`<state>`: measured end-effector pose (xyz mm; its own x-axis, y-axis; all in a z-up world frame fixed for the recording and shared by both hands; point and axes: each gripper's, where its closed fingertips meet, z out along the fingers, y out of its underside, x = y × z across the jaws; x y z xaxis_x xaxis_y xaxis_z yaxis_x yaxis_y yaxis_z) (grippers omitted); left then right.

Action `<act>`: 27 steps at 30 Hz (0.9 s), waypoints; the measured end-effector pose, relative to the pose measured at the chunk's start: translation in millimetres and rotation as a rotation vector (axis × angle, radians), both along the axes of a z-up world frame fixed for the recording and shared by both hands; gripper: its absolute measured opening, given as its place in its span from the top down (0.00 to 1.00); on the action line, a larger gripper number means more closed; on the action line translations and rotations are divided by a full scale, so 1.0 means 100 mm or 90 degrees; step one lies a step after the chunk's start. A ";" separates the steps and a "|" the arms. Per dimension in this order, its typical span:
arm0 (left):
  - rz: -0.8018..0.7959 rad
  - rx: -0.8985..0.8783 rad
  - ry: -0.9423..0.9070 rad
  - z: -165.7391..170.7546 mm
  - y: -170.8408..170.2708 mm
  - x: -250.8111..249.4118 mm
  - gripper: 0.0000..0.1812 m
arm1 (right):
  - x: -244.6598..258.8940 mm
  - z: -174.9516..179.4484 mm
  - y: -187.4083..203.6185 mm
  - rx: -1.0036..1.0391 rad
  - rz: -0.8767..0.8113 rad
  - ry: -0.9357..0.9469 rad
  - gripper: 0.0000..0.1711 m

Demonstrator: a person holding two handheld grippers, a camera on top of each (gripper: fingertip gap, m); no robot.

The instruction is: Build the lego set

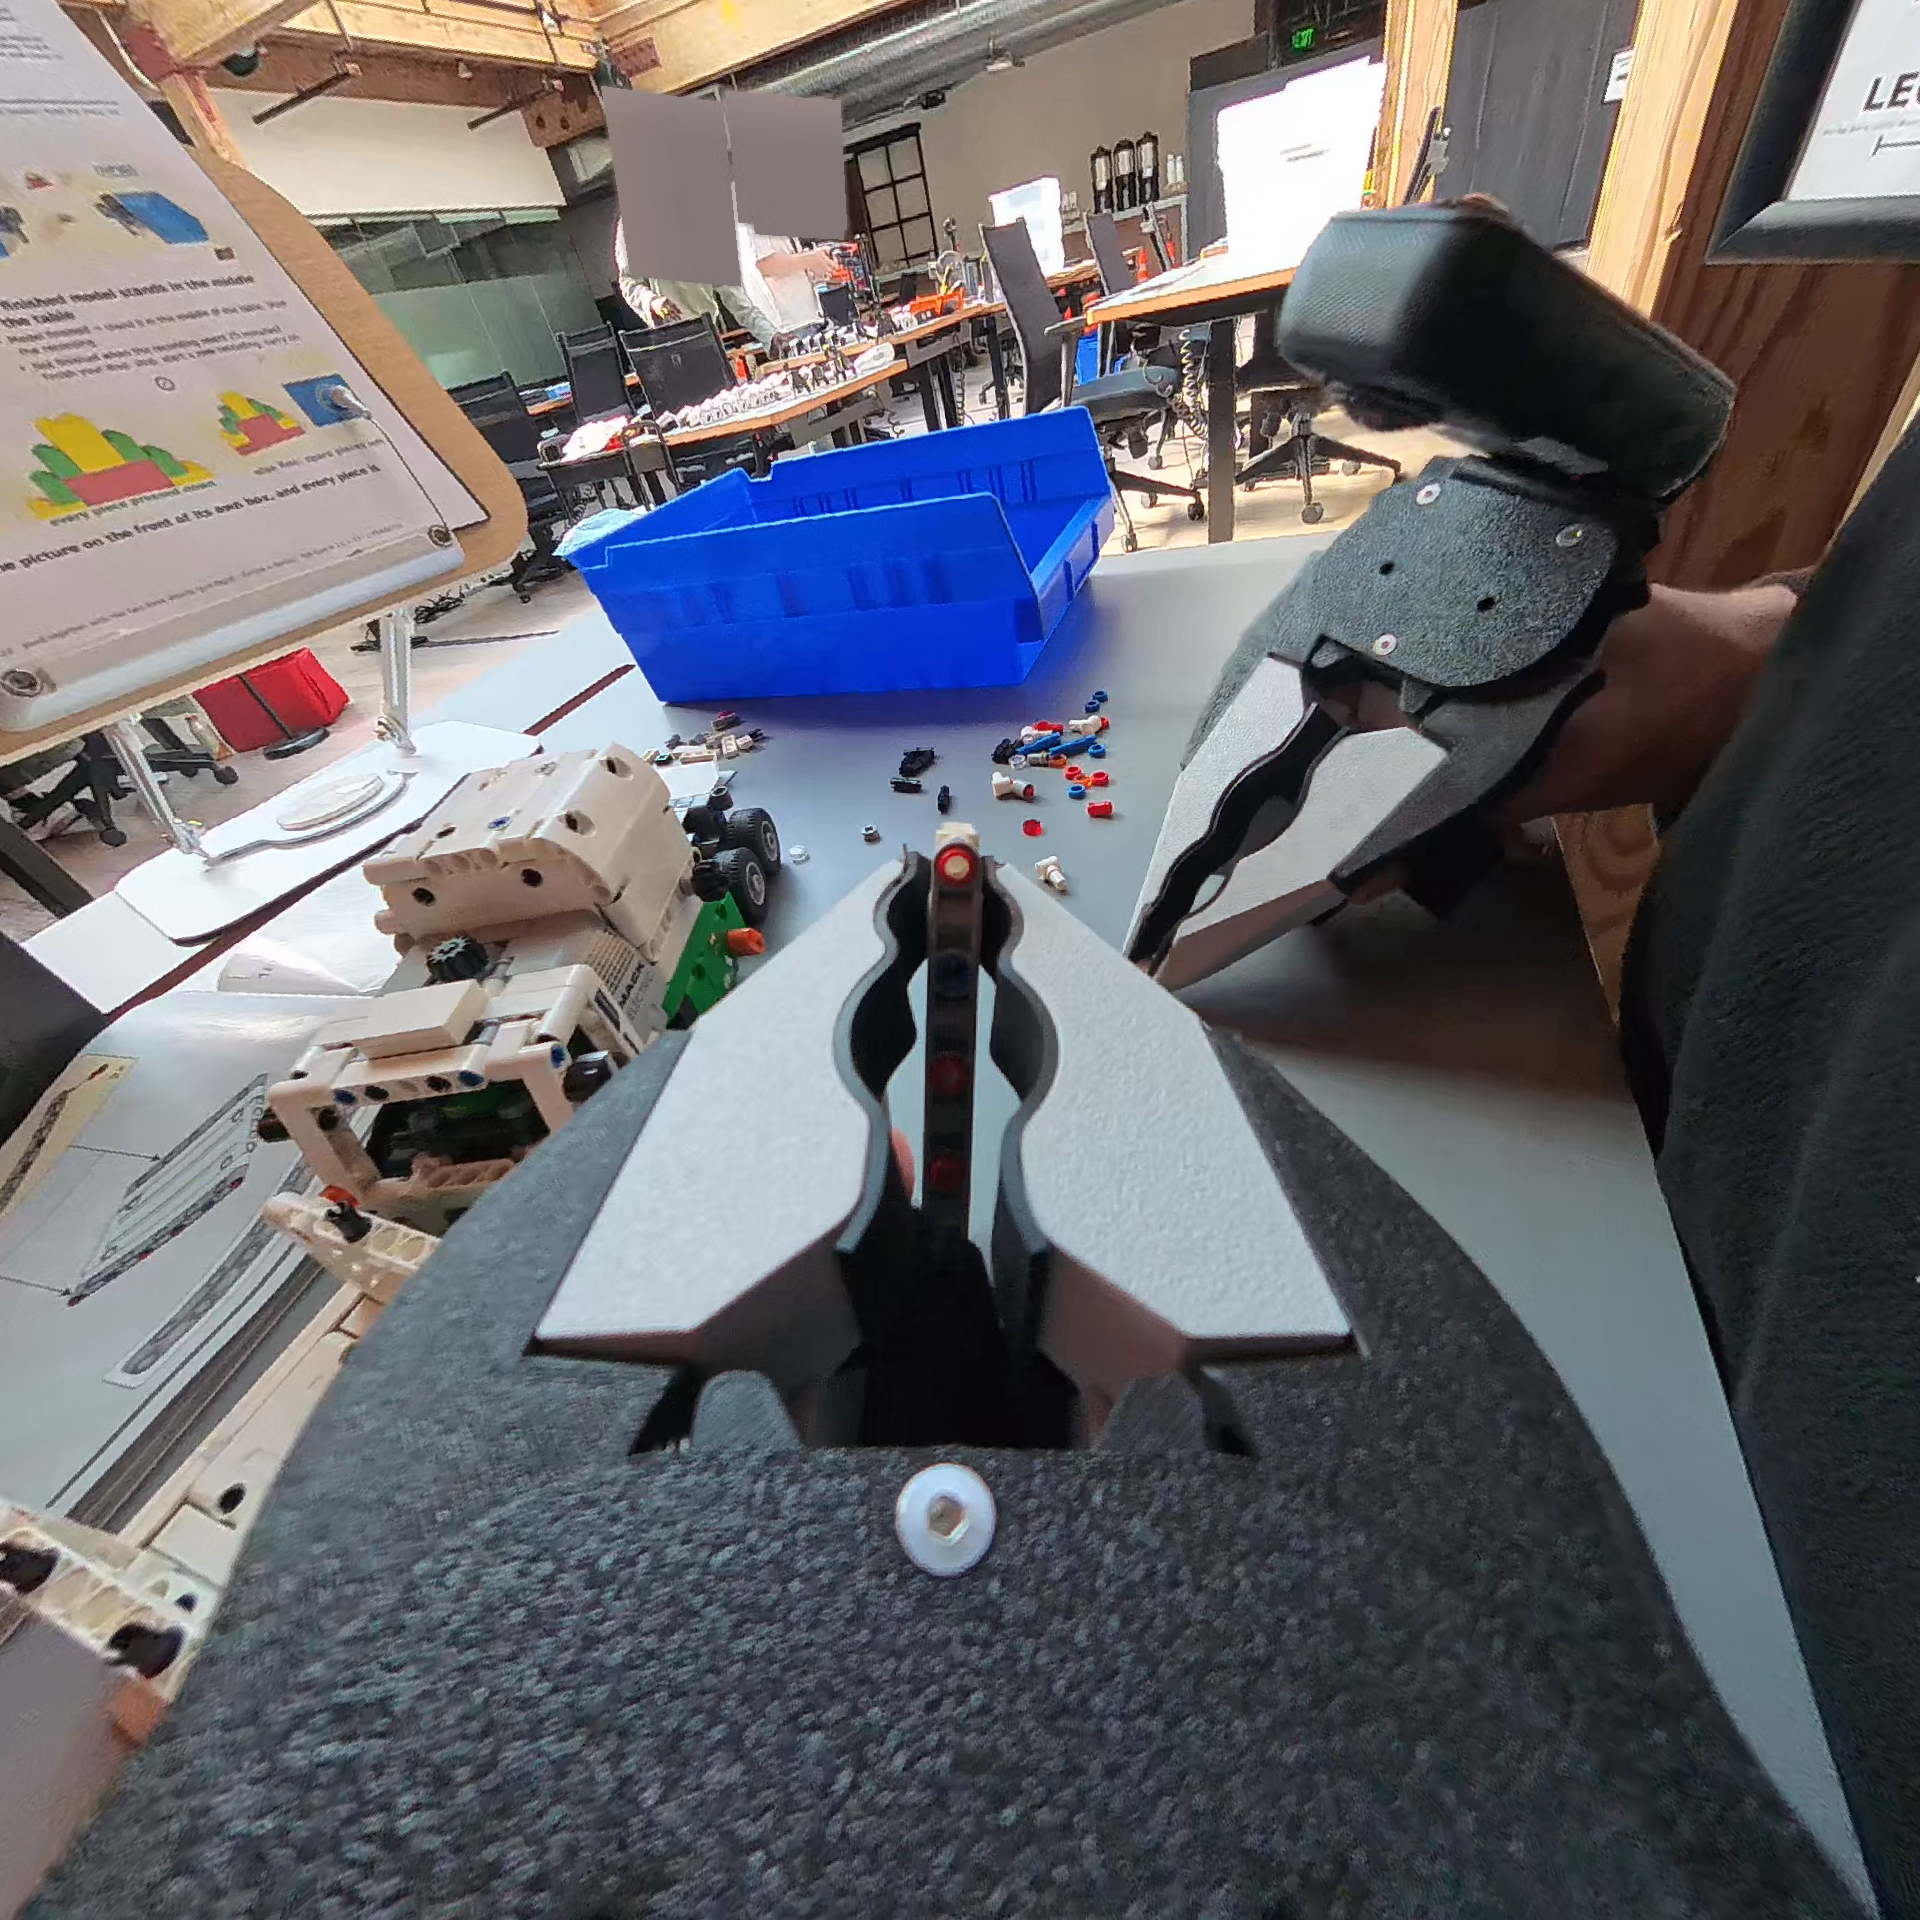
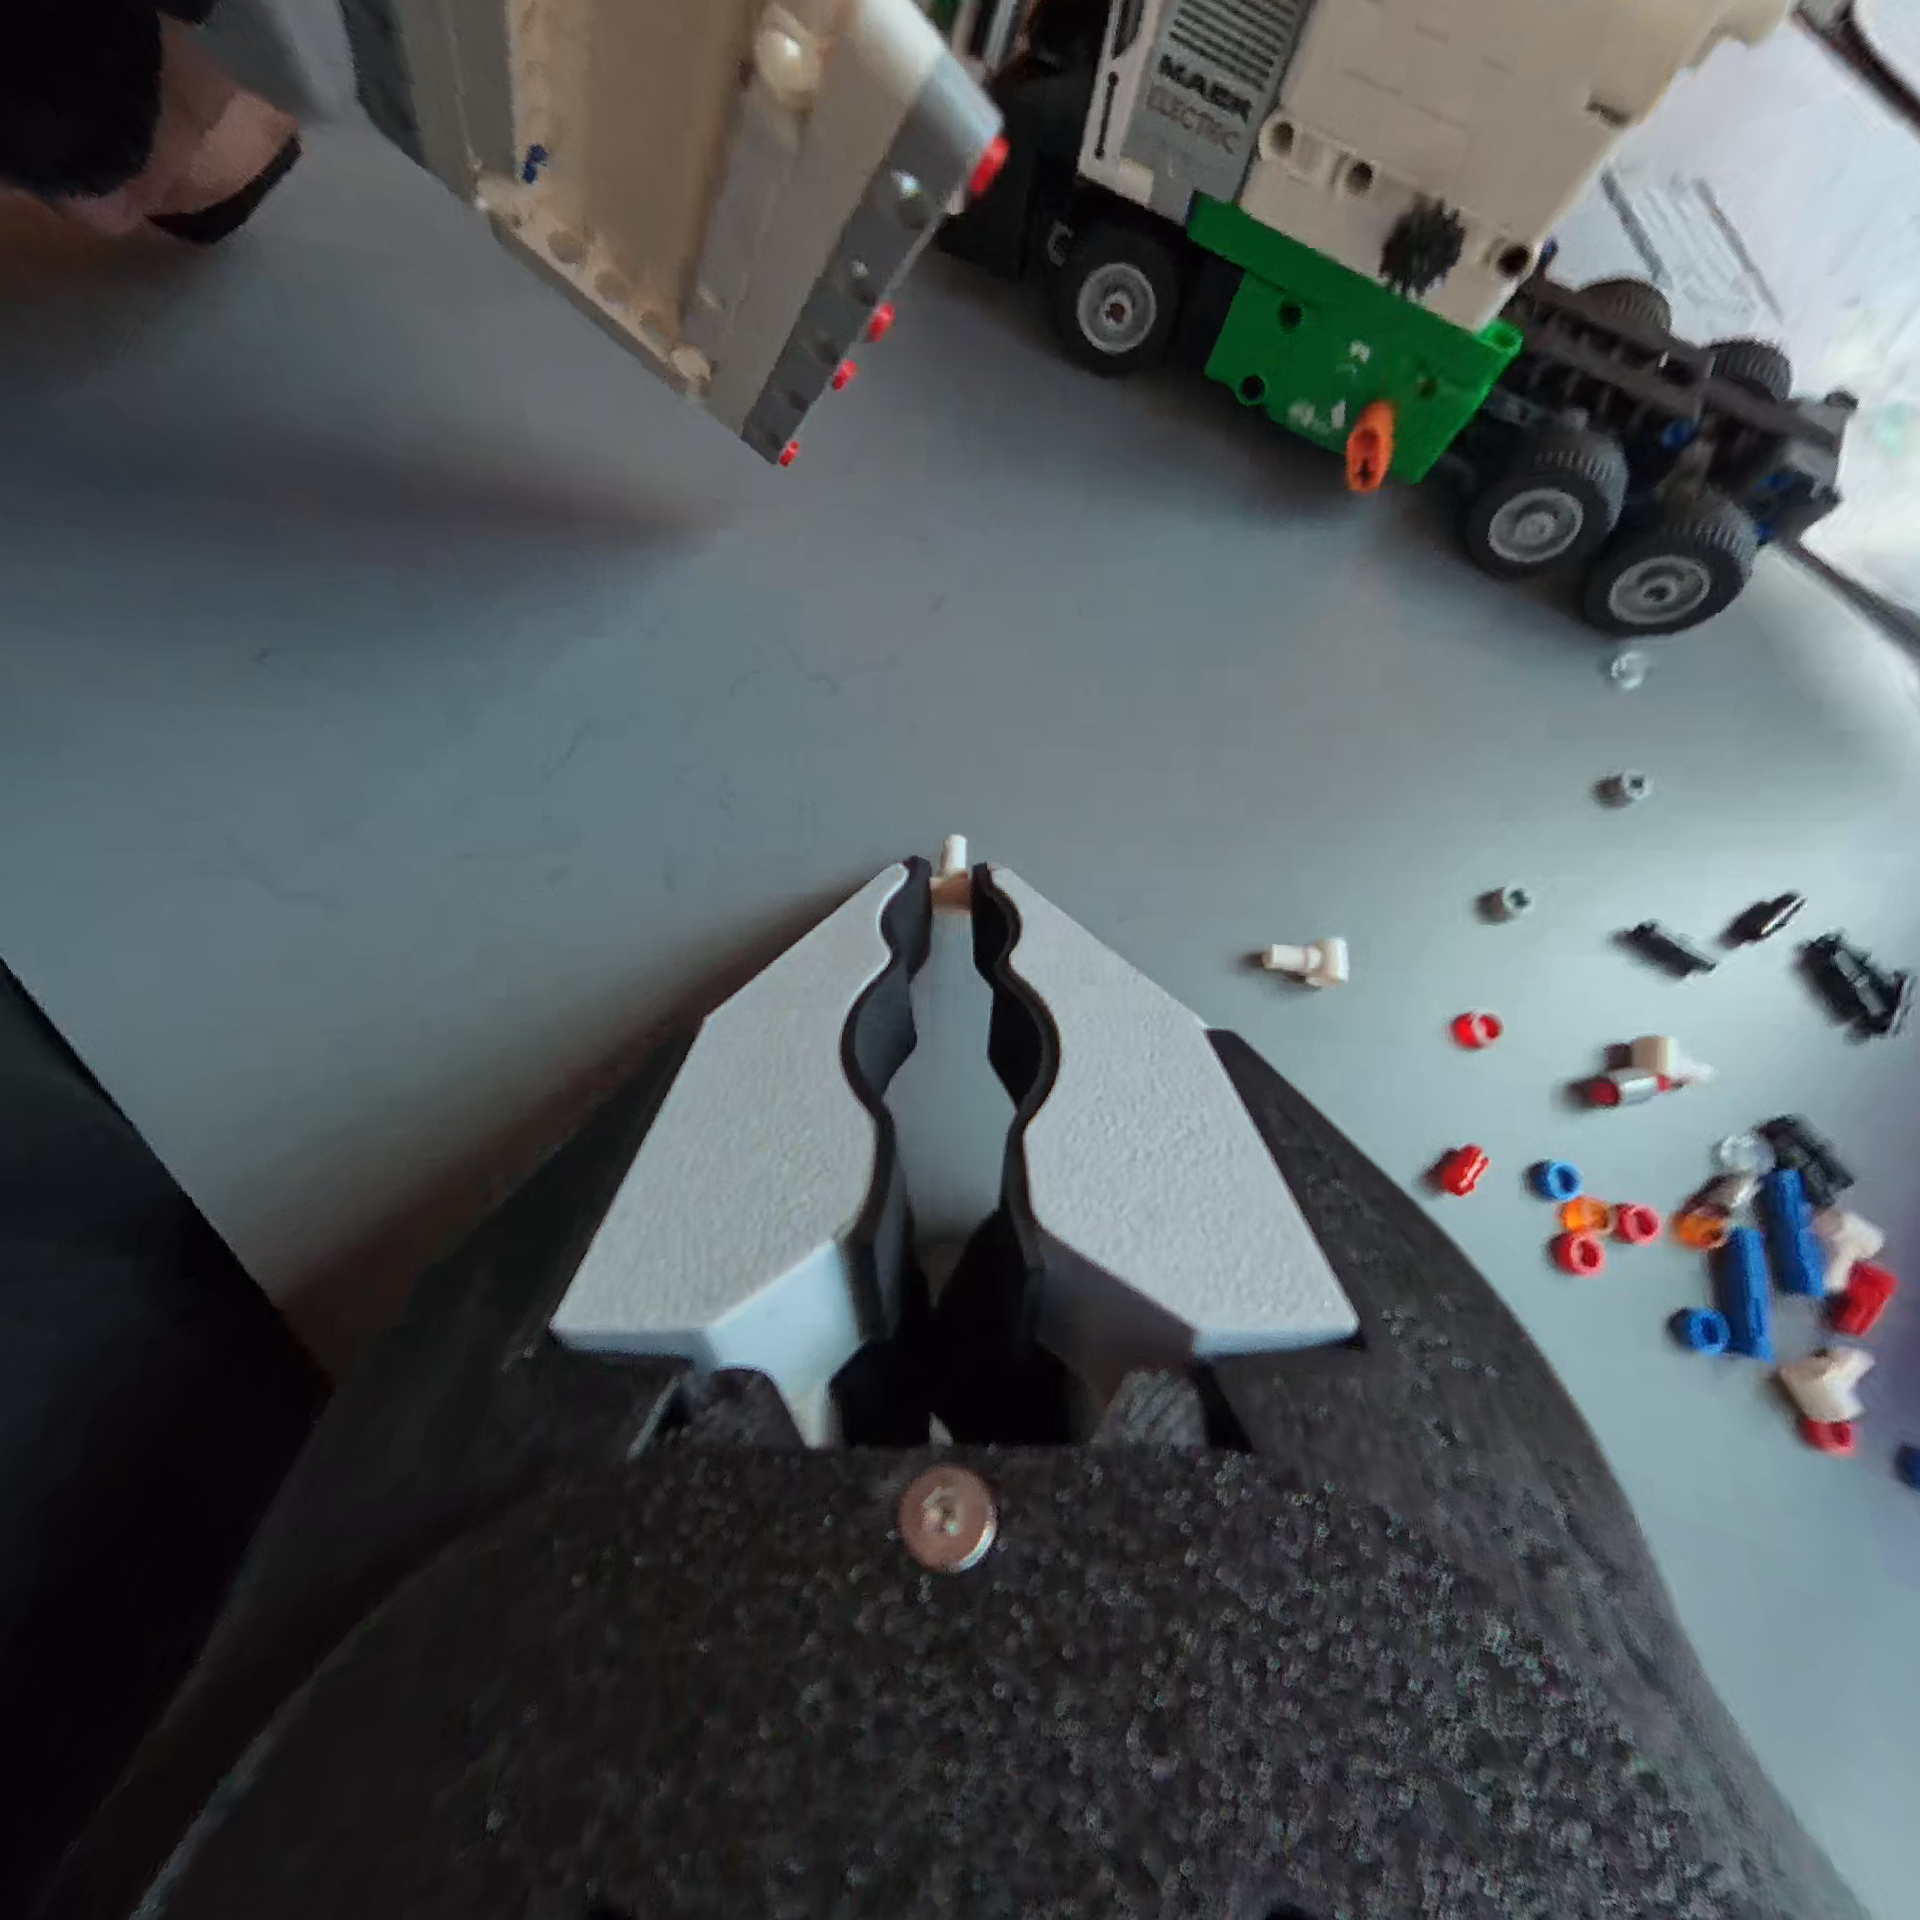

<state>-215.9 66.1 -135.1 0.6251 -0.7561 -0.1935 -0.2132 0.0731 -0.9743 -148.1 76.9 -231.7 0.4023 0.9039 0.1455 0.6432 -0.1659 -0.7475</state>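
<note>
My left gripper [image 1: 954,878] is shut on a dark grey beam [image 1: 951,1039] with red pins, seen edge-on between the jaws. In the right wrist view this beam [image 2: 831,312] forms the edge of a white panel [image 2: 644,156] held above the table at top left. My right gripper [image 2: 951,883] is shut on a small white pin [image 2: 951,862] at its tips, low over the grey table. It also shows in the left wrist view [image 1: 1148,951], right of my left gripper. The white and green truck model [image 1: 582,883] [image 2: 1351,260] stands to the left.
Loose small pieces, red, blue, black and white, lie scattered [image 1: 1049,758] [image 2: 1714,1195]. A blue bin [image 1: 852,582] stands behind them. An instruction booklet [image 1: 125,1195] lies at the left, and an instruction sheet on a stand [image 1: 187,364] rises above it. A person's arm [image 1: 1683,686] holds the right gripper. The tips of one gripper are about 12 cm away from the tips of the other.
</note>
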 end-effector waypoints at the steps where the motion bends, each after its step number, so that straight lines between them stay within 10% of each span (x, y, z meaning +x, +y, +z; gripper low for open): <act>1: 0.002 0.000 -0.004 0.01 0.01 -0.01 0.97 | -0.01 0.05 0.00 0.032 0.028 -0.012 0.96; 11: 0.060 0.095 0.096 -0.05 0.12 -0.04 0.97 | -0.13 0.55 0.07 0.008 0.155 0.089 0.96; 20: 0.096 0.226 0.341 -0.45 0.13 0.04 0.97 | -0.40 0.41 -0.19 -0.348 0.115 0.242 0.97; 27: 0.098 0.311 0.495 -0.66 0.11 0.13 0.97 | -0.42 0.37 -0.21 -0.310 0.151 0.199 0.97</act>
<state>-203.0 76.7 -201.2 0.2728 -0.3997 -0.8751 -0.8345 0.3544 -0.4219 -189.9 55.5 -194.5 0.1393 0.9067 -0.3982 0.4680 -0.4147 -0.7804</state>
